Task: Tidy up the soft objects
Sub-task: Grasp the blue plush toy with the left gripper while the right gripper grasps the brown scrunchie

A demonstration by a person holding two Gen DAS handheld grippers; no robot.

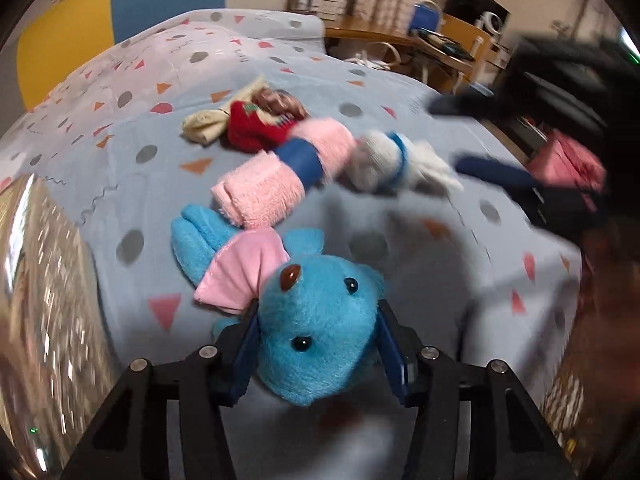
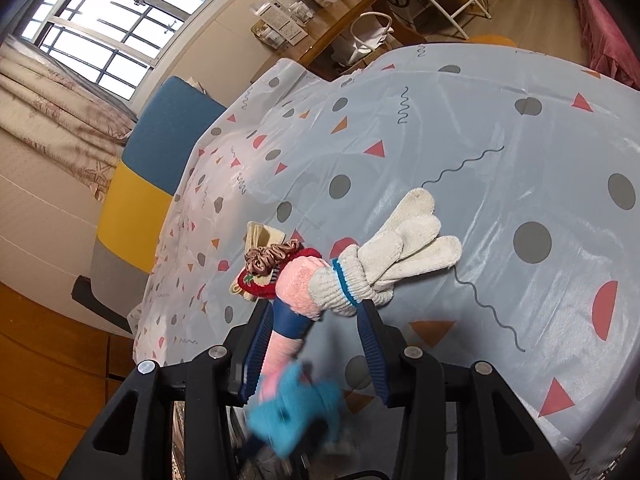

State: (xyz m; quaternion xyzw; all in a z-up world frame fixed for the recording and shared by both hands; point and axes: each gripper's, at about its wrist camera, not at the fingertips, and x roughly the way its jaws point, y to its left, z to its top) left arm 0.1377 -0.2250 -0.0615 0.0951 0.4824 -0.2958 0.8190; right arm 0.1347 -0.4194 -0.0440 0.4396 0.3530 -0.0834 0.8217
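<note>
Left gripper [image 1: 318,340], bottom center, is clamped on the blue plush [image 1: 320,332]. Right gripper [image 2: 316,344] is part open, holding nothing, glove [image 2: 384,264] just past its tips.

window [image 2: 120,24]: barred, daylit | floor [image 2: 44,344]: wood | desk [image 1: 404,46]: wooden | headboard [image 2: 160,152]: blue-yellow

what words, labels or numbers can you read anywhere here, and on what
None can be read.
Boxes on the wooden desk: print on them, too small to read.
Tablecloth: only dots, triangles and squiggles, no letters.
Blue plush toy, pink towel, white glove: no labels showing.
</note>
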